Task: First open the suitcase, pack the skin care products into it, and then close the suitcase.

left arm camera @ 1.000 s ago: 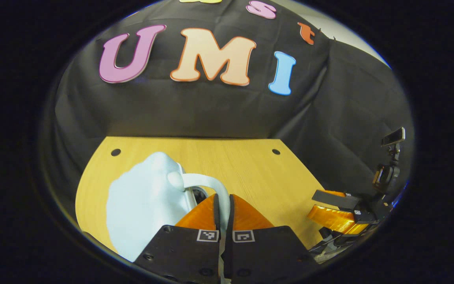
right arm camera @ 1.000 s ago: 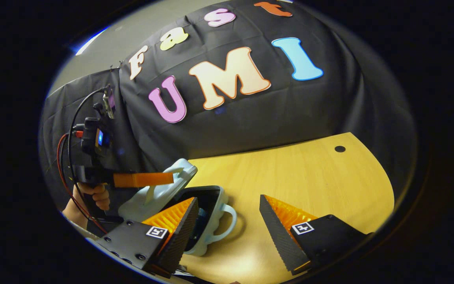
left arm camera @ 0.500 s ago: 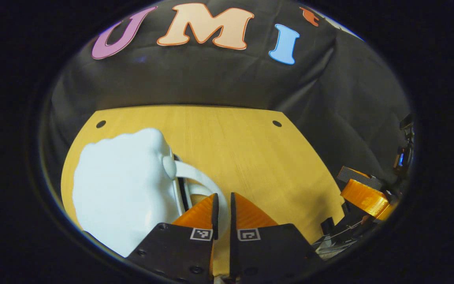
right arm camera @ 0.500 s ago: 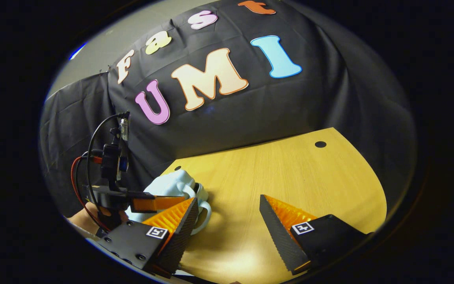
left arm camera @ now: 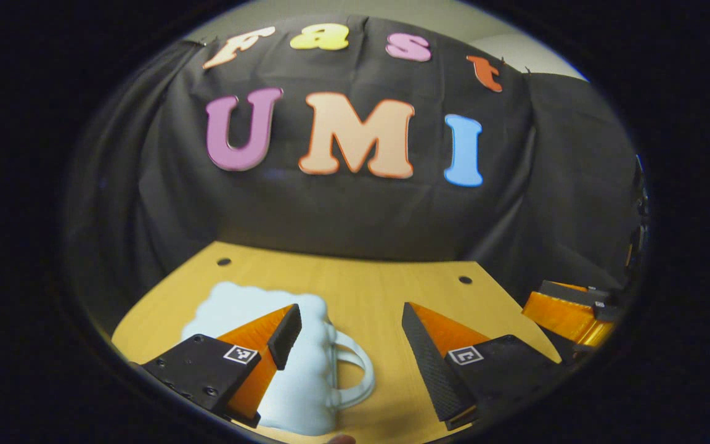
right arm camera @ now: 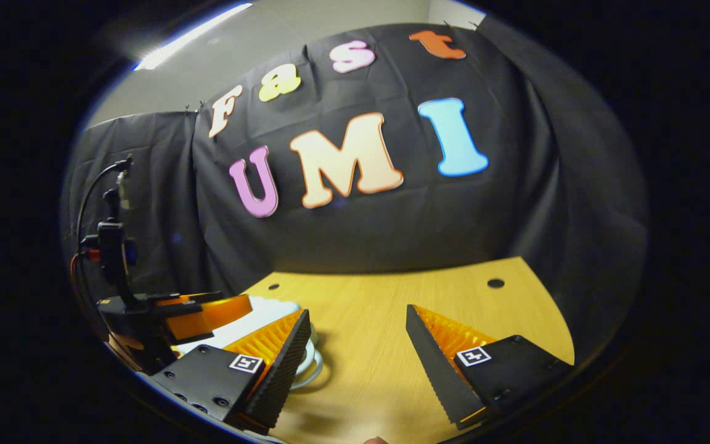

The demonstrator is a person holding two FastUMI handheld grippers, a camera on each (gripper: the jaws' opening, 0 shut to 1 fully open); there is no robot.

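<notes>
On a wooden table (left arm camera: 386,290), 1 pale blue suitcase (left arm camera: 306,376) lies closed beneath the spread left gripper (left arm camera: 347,336); the right gripper (right arm camera: 358,336) hangs spread beside it.

The right gripper (right arm camera: 355,345) hangs over the wooden table (right arm camera: 392,308) with its two fingers spread wide, nothing between them. At the near left, the pale suitcase (right arm camera: 262,317) lies flat and closed, its handle (right arm camera: 312,364) pointing right. The left gripper (right arm camera: 207,311) hovers just above the suitcase.
</notes>
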